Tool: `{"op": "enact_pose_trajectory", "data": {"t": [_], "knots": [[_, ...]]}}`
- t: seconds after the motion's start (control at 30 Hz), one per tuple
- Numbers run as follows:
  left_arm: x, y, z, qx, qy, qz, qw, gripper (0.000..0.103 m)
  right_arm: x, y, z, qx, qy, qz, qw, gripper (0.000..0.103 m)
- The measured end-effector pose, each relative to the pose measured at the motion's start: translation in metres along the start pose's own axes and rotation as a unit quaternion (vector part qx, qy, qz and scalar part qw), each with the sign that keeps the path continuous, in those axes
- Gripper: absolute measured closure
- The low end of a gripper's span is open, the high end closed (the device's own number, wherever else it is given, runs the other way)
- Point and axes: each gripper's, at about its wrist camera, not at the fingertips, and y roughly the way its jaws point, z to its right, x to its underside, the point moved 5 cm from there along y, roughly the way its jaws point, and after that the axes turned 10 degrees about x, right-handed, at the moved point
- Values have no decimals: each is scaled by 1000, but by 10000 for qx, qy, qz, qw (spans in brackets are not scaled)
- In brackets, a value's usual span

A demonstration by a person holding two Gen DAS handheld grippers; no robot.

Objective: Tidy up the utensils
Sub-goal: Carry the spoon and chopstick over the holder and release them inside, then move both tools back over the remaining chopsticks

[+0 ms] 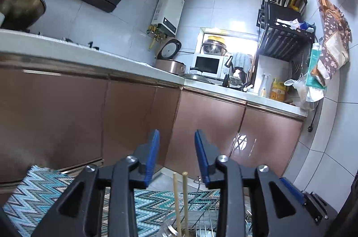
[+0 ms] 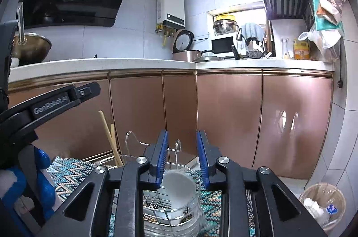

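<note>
**Both claws released above wire rack**

While both claws stand parted and empty, left claw (image 1: 176, 143) sits over two pale wooden chopsticks (image 1: 180, 199) upright in the chrome wire rack (image 2: 156, 199); right claw (image 2: 181, 143) is above a round white bowl (image 2: 179, 190) on zigzag-woven mat (image 1: 44, 192).

we see open air ahead of both grippers, up to the copper-brown cabinet doors (image 2: 228, 116) that close off the far side. below the right gripper (image 2: 182, 156), a chrome wire rack (image 2: 156, 196) with a white bowl (image 2: 179, 190) fills the way down. two pale wooden chopsticks (image 2: 110, 138) stand up at its left, and the black left gripper (image 2: 56, 100) crosses above them. the zigzag-patterned blue cloth (image 1: 44, 196) lies bare at the left.
</note>
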Motion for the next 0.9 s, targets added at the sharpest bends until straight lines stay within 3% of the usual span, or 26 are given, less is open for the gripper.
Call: {"op": "enact_pose_trajectory", "data": {"t": [0.3, 0.43, 0.6, 0.73, 0.8, 0.9], "knots": [[-34, -91, -13, -424, 370, -203, 9982, 55, -26, -70, 26, 244, 415, -53, 9988, 45], [-46, -150, -26, -801, 498, -363, 9949, 54, -40, -109, 34, 275, 441, -31, 9986, 39], [-61, -219, -39, -1123, 549, -375, 9914, 53, -60, -162, 38, 210, 607, 97, 9979, 21], [-70, -265, -44, -1318, 556, -381, 9890, 51, -75, -202, 28, -36, 522, 247, 9983, 12], [-73, -283, -45, -1374, 545, -385, 9883, 50, -81, -219, 22, -105, 433, 380, 9983, 0], [-78, -311, -43, -1486, 583, -420, 9863, 50, -90, -245, 14, -327, 413, 583, 9969, 0]]}}
